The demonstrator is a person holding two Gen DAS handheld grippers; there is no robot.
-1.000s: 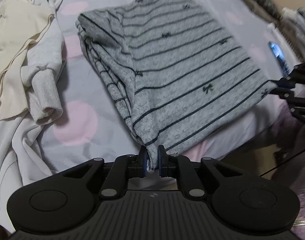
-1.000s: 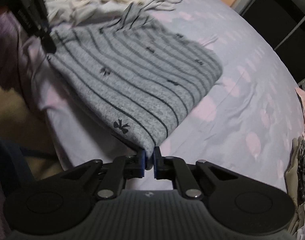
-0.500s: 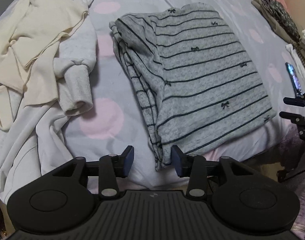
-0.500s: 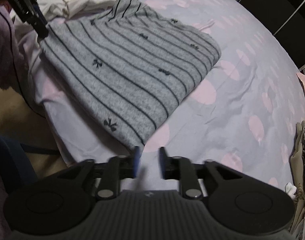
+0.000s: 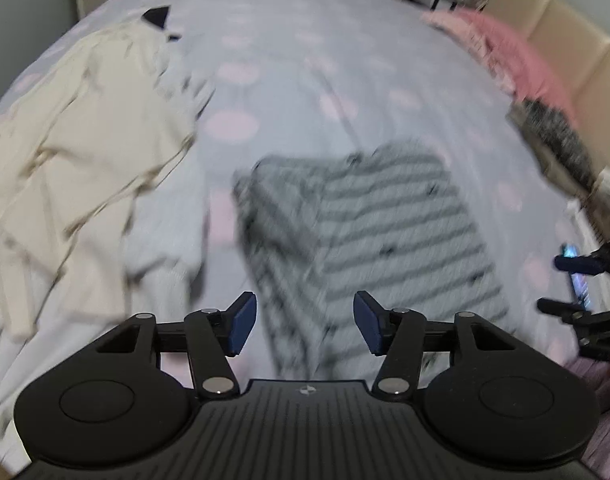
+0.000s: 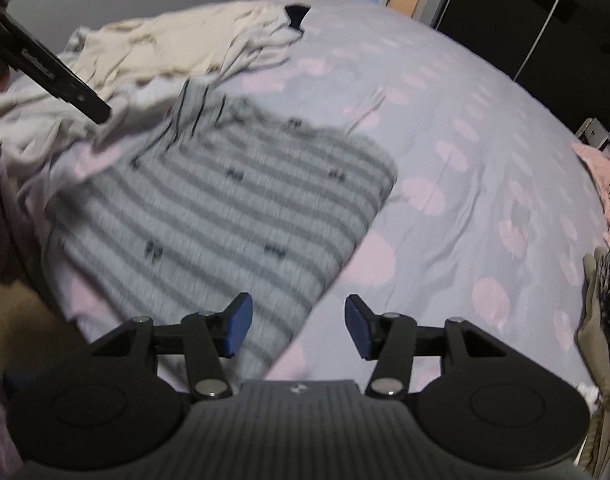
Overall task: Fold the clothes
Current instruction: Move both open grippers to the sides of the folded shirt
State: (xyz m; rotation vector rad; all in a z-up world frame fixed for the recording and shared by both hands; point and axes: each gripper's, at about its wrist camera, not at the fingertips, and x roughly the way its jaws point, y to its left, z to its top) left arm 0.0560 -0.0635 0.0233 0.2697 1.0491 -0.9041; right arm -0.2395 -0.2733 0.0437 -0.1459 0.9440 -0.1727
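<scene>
A grey striped garment with small dark bows (image 5: pixel 369 220) (image 6: pixel 233 216) lies folded flat on the bed, near its front edge. My left gripper (image 5: pixel 305 322) hangs above the garment's near left corner, its jaws opening, with nothing pressed between the blue pads. My right gripper (image 6: pixel 297 328) hovers above the garment's near right corner, its jaws opening too and holding nothing. The right gripper's fingers (image 5: pixel 577 284) show at the right edge of the left wrist view. The left gripper's finger (image 6: pixel 61 80) reaches in from the upper left of the right wrist view.
A heap of cream and white clothes (image 5: pixel 77 168) (image 6: pixel 173 48) lies left of the striped garment. The bed sheet (image 5: pixel 305 60) is lilac with pink dots. Pink and dark patterned clothes (image 5: pixel 545 92) are stacked at the right. A phone (image 5: pixel 579 276) lies near the right edge.
Both grippers let go of the striped garment's near corners, opened wide and rose away from the bed. The garment now rests flat, farther from both cameras.
</scene>
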